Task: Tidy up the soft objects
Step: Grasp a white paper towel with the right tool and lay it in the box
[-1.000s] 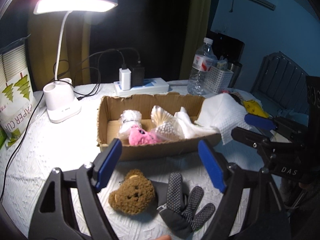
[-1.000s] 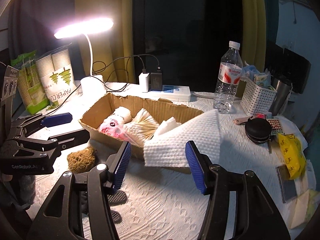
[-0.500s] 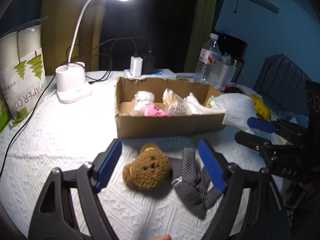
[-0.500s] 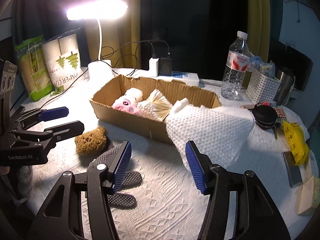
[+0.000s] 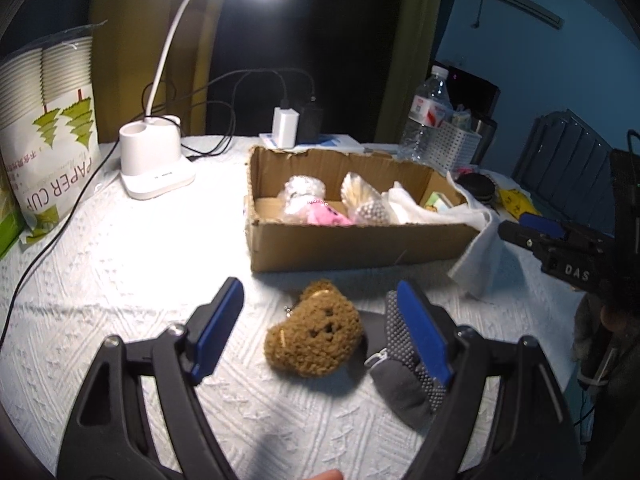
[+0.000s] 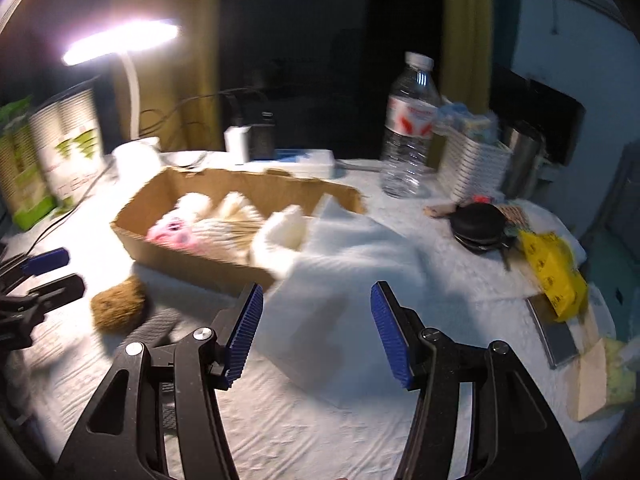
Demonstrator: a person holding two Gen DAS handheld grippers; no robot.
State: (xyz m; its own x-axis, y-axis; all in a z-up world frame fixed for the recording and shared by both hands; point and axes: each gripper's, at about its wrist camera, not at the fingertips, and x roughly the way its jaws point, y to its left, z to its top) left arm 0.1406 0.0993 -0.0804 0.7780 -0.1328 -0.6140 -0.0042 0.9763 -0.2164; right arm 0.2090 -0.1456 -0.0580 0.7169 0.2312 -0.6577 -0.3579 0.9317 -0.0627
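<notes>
A brown plush bear head (image 5: 314, 336) lies on the white cloth in front of the cardboard box (image 5: 360, 246). A grey dotted glove (image 5: 404, 376) lies beside it on the right. My left gripper (image 5: 320, 328) is open and empty, its blue fingers on either side of the bear. The box holds a pink plush (image 5: 326, 214), bagged items and a white towel (image 5: 472, 240) that hangs over its right end. My right gripper (image 6: 316, 328) is open and empty, above the towel's hanging edge (image 6: 352, 264). The bear (image 6: 116, 308) and box (image 6: 192, 258) show blurred in the right wrist view.
A lit desk lamp (image 5: 154, 168) and a paper cup pack (image 5: 48, 136) stand at the left. A power strip with chargers (image 5: 296, 128), a water bottle (image 6: 408, 140) and a white basket (image 6: 472, 160) stand behind. A black round case (image 6: 478, 226) and yellow packet (image 6: 554, 272) lie to the right.
My left gripper has come lower and closer to the bear, which now lies between its fingers. My right gripper has moved right and closer over the hanging towel.
</notes>
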